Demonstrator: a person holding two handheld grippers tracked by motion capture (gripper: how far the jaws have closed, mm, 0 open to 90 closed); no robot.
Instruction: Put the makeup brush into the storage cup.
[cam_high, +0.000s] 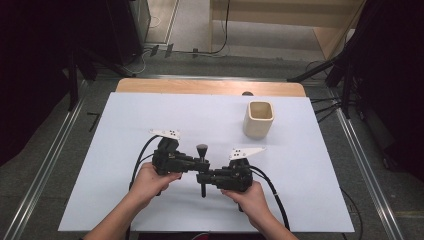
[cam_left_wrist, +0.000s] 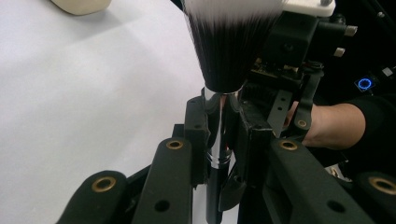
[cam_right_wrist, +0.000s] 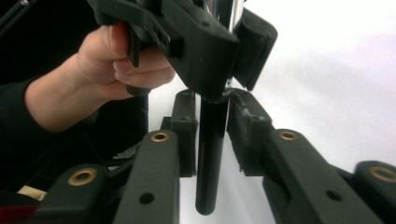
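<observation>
White desk (cam_high: 125, 130), cup (cam_high: 258, 119) toward far right corner; near front edge brush (cam_high: 202, 167) spans both tools: your left gripper (cam_left_wrist: 219, 135) clamps ferrule, right gripper (cam_right_wrist: 211, 135) clamps handle. Handover step; next likely release left, carry brush toward cup

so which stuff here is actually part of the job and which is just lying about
In the job:
- brush, upright above the table, bristles up
- left gripper, shut on its silver collar
- right gripper, shut on its black handle lower down
- cream cup, a likely holder for it

Lying about:
- white mat
- wooden table edge
</observation>
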